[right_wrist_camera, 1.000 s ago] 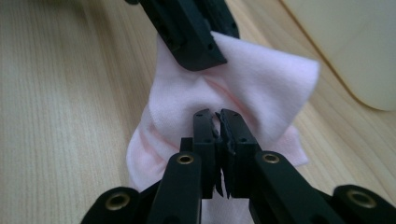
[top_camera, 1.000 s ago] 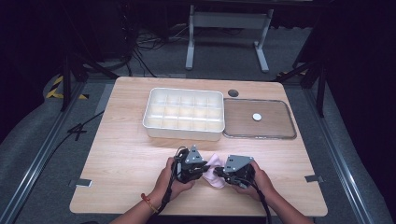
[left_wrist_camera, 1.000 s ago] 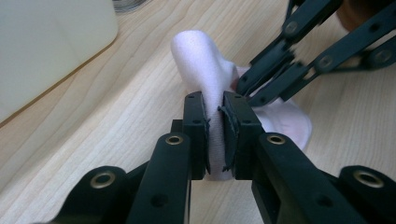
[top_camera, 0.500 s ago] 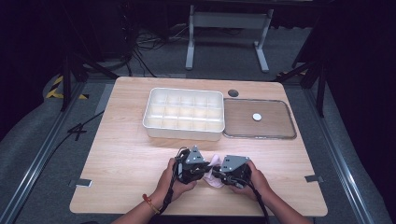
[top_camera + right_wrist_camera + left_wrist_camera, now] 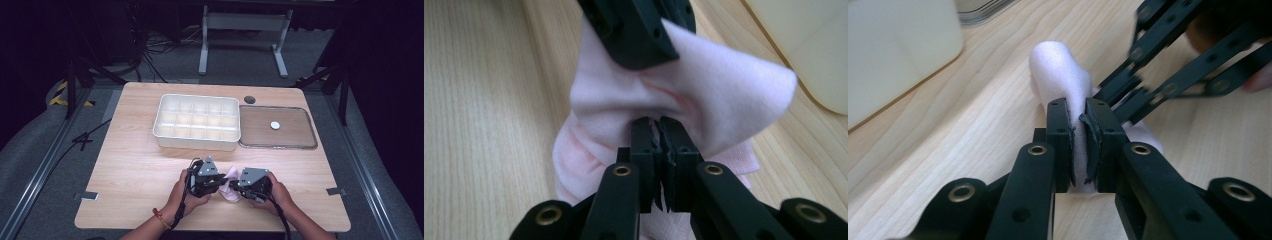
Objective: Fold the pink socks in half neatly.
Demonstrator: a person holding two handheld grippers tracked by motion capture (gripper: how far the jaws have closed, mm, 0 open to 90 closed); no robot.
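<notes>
The pink sock (image 5: 231, 183) sits bunched on the table's (image 5: 135, 170) near edge, pinched by my left gripper (image 5: 1079, 131) and my right gripper (image 5: 658, 131). Both hold only thin folds; pulling apart could slip one free or drag the sock off the edge.

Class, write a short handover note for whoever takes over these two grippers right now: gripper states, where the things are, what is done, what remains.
Left gripper: shut on the pale pink cloth, pinching a fold.
Right gripper: its jaws have just opened and closed again; shut on the same cloth from the other side.
The cloth is bunched between both grippers, near the front edge of the light wooden table.
The white compartment tray and the clear flat lid sit behind, untouched.
Done: both grips taken.
Left: probably finish folding or shaping the cloth and set it down.
</notes>
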